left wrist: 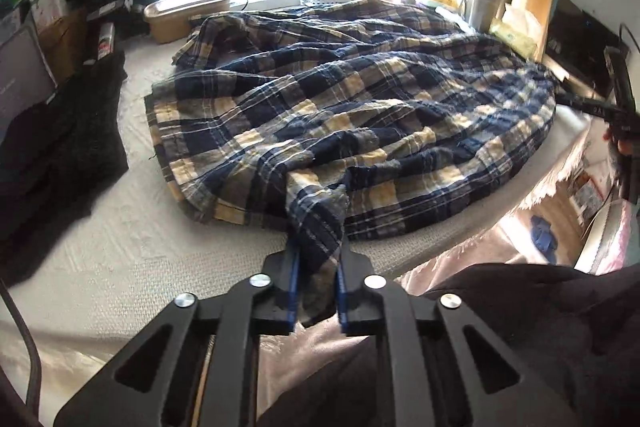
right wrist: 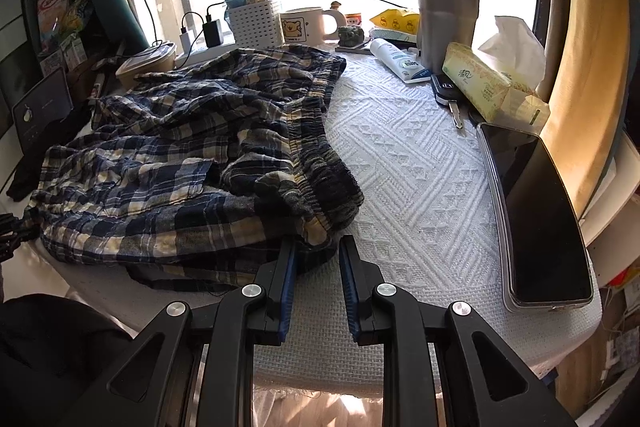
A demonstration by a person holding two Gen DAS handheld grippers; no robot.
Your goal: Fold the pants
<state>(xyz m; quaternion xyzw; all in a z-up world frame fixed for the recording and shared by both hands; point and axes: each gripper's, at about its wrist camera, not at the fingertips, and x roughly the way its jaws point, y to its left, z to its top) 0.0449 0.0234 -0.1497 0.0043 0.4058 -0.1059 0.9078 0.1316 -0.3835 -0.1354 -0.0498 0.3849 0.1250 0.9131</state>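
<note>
Pants: crumpled navy, cream and tan plaid cotton pants (left wrist: 340, 99) lie in a loose heap on the worktop, the elastic waistband (right wrist: 316, 131) on the heap's right edge in the right wrist view.
Worktop: white woven cloth with a raised diamond pattern (right wrist: 420, 167) covers it; its near edge ends in a fringe.
Left gripper: black two-finger tool with blue pads (left wrist: 316, 259); its jaws are closed nearly together on a bunched fold of the plaid fabric, which hangs down between the pads at the heap's near edge.
Right gripper: the same black tool (right wrist: 316, 259); its jaws stand a narrow gap apart at the near corner of the waistband. The left finger's tip touches the cloth's edge, the gap lower down shows bare worktop, and I cannot tell whether the pads pinch any fabric.
Right of the pants: a black smartphone in a clear case (right wrist: 540, 219) lies near the worktop's right edge, beside a yellow-green tissue pack (right wrist: 480, 83), a car key (right wrist: 448, 95) and a white tube (right wrist: 400, 63).
Window side: a steel travel tumbler with a dark lid (right wrist: 448, 15), a cream mug with a bear print (right wrist: 304, 25) and a white perforated basket (right wrist: 256, 23) stand along the sill.
Left of the pants: a dark folded garment (left wrist: 60, 147) lies on the worktop.
</note>
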